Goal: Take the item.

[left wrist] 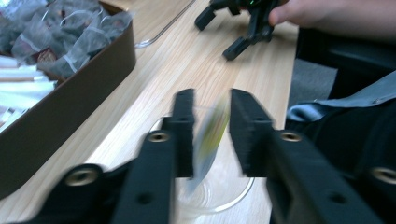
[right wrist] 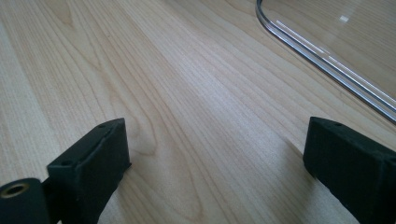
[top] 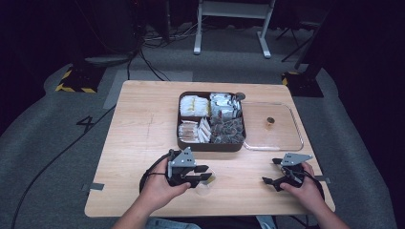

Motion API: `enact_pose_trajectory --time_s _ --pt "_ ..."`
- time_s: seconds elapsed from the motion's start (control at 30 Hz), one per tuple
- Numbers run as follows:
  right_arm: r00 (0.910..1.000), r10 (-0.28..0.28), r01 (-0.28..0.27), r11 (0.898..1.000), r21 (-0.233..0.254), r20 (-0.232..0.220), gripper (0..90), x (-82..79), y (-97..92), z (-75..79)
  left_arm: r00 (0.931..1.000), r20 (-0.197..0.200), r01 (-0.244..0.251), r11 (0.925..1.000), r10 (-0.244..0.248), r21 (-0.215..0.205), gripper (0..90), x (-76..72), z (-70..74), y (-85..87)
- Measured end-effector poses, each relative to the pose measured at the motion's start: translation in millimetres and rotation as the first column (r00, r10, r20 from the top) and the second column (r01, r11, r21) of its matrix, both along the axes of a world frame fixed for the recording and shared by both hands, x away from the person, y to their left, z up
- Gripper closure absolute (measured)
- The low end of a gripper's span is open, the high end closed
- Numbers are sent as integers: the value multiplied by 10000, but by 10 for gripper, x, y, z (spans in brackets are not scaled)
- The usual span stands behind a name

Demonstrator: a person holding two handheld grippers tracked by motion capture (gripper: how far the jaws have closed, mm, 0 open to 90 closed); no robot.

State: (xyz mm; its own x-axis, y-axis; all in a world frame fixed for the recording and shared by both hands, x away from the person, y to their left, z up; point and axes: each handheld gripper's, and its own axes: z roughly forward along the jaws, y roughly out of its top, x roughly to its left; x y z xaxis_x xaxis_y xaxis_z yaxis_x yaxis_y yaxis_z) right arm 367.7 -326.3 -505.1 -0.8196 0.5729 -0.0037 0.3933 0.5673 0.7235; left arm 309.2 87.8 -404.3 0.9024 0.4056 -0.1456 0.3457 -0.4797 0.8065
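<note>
Left claw (top: 206,175) at 7 o'clock on counter (top: 143,124), jaws parted, poised over clear glass cup (left wrist: 219,196). Blurred sachet (left wrist: 209,140) between the jaws, lower end inside cup; pads apparently clear of it, so released. Right claw (top: 271,171) at 5 o'clock, jaws wide, empty, low over bare wood. Compartment box (top: 210,144) at 12 o'clock; clear lid (top: 286,138) just beside it at 2.

Each hand carries a black two-jaw gripper: the left gripper (top: 203,174) and the right gripper (top: 271,171) both wear a grey three-cornered plate on top. Brass-coloured screw holes dot the blocky black jaws. A black cable loops from the left one. The forearms are bare.
</note>
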Motion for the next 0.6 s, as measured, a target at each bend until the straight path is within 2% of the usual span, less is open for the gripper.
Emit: enact_pose_trajectory --time_s 0.17,0.27,0.6 --pt "10000 -2 2 10000 0 2 70 0 0 0 9999 122 -75 9999 76 -91 622 15 8 20" --pt "10000 -1 1 10000 -1 -1 70 0 0 0 9992 327 -223 9997 224 -24 567 34 20 45" --pt "10000 -3 3 10000 1 -4 70 0 0 0 9929 891 -786 9969 785 -28 499 21 142 295"
